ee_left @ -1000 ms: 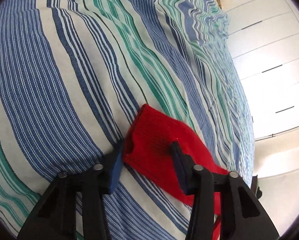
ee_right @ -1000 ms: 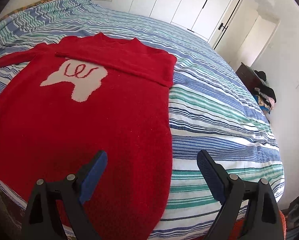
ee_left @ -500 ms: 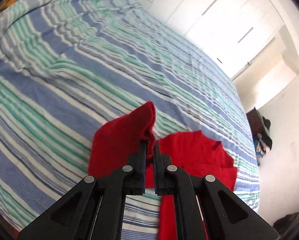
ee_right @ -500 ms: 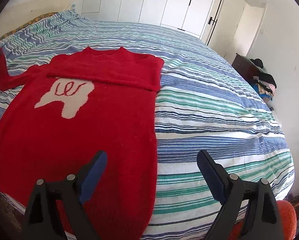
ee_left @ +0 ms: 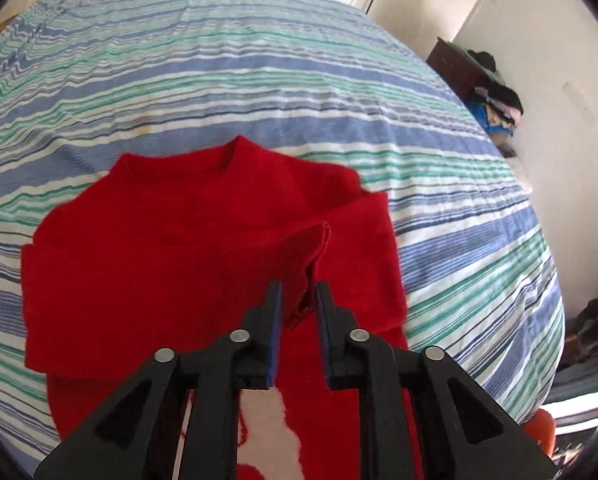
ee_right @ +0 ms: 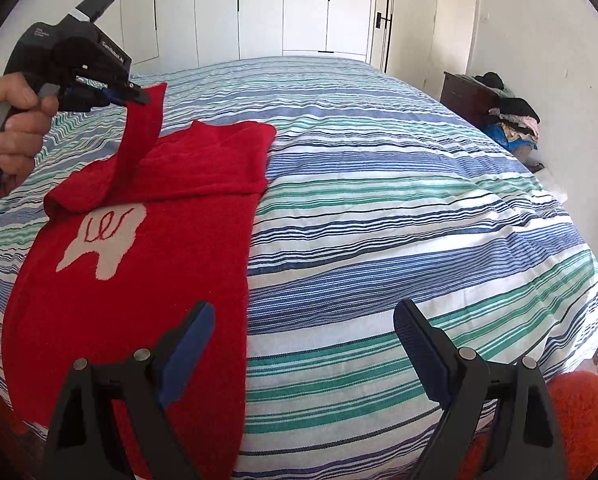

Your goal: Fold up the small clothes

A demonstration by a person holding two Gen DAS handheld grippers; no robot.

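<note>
A red knit sweater (ee_left: 159, 248) (ee_right: 139, 280) with a white animal patch lies face up on the striped bed (ee_right: 379, 200), its right sleeve folded across the chest. My left gripper (ee_left: 298, 286) (ee_right: 139, 98) hovers over the chest, pointing steeply down. Its jaws are opening, and the cuff of the left sleeve (ee_left: 303, 256) (ee_right: 139, 140) still hangs between them, draped up from the shoulder. My right gripper (ee_right: 303, 316) stands wide open and empty above the sweater's lower right edge.
A person's hand (ee_right: 15, 128) holds the left gripper's handle. A dark nightstand piled with clothes (ee_right: 495, 108) (ee_left: 487, 92) stands against the right wall. White wardrobe doors (ee_right: 299, 8) lie behind the bed. An orange fuzzy object (ee_right: 579, 420) sits at the lower right.
The left gripper closed on the sleeve cuff at the bed's left side, carried it up and across over the sweater's chest, and its jaws have now parted. The right gripper shifted slightly and stayed open.
</note>
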